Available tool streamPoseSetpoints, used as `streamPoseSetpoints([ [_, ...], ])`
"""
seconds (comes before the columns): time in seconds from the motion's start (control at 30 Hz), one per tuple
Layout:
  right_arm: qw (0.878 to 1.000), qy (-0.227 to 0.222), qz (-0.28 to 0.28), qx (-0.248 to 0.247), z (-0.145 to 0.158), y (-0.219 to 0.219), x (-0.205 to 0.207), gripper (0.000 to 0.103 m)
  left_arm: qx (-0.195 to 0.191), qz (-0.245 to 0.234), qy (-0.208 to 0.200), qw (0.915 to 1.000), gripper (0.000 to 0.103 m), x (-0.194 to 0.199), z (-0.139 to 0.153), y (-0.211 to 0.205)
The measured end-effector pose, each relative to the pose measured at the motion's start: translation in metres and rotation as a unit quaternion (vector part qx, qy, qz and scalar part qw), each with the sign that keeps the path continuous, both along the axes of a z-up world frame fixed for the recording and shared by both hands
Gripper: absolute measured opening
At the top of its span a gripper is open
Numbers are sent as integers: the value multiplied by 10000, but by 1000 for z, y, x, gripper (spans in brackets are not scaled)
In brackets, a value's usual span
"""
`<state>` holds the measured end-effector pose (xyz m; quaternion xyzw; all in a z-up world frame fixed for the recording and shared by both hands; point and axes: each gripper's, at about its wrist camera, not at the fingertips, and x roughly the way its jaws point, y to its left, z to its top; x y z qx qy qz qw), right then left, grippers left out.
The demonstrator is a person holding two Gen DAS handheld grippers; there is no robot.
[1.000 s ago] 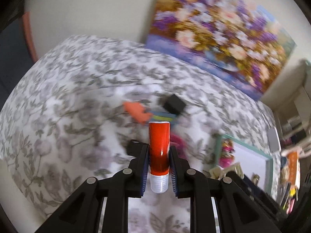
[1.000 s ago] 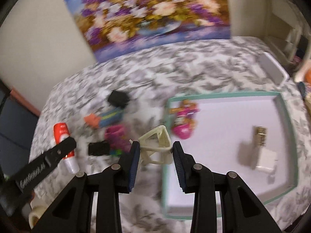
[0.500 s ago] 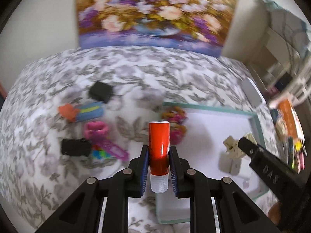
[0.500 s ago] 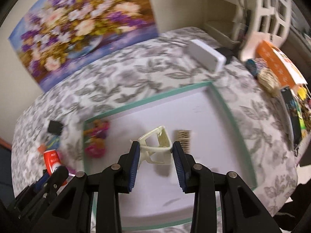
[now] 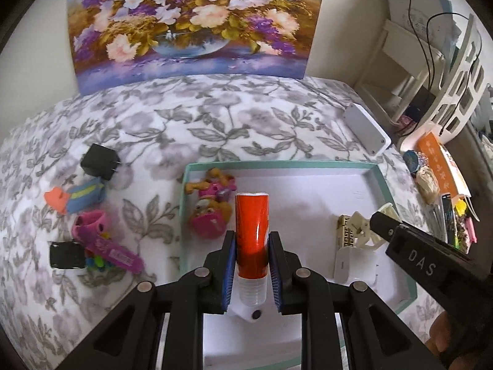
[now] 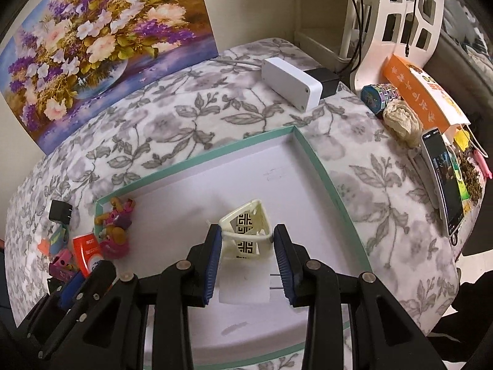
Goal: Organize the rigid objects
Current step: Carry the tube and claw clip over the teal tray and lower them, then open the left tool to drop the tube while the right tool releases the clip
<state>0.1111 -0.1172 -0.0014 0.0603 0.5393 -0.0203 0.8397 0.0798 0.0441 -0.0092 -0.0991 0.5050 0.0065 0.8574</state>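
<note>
While both claws hang over the teal-rimmed tray (image 5: 382, 185), each one carries a single item — which suggests the tray is the collection point. The left claw (image 5: 252, 256) is pinching a red glue stick (image 5: 252, 231) at its lower body, red cap forward, above the tray's near left part. The right claw (image 6: 248, 259) has its pads against the sides of a cream plastic clip (image 6: 246, 231), low over the tray floor; whether the grip is firm or easing off cannot be told. Directly beneath the clip lie a white charger plug (image 6: 243, 289) and a small block with a black key pattern (image 6: 245, 225). A pink toy figure (image 5: 211, 206) occupies the tray's far left corner. Unsorted pieces remain on the floral bedcover (image 5: 215, 123) to the left — among them a black adapter (image 5: 99, 161). Legible writing: "DAS" on the right claw's arm in the left view. The glue stick's print is too small to read.
</note>
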Motion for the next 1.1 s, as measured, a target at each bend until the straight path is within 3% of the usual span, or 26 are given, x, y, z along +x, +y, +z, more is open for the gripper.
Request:
streamPoseSetpoints([
  [0.8, 9992, 312, 171, -162, -17, 9, 2, 36, 125, 7, 292, 9995, 24, 1, -16, 1],
  [0.87, 9992, 310, 179, -157, -16, 9, 2, 36, 119, 9, 287, 9995, 26, 1, -15, 2],
  [0.93, 9993, 283, 189, -167, -14, 10, 1, 36, 112, 14, 290, 9995, 35, 1, -15, 2],
  [1.1, 9994, 214, 237, -160, -10, 13, 0, 36, 77, 64, 264, 9996, 40, 0, -10, 7],
])
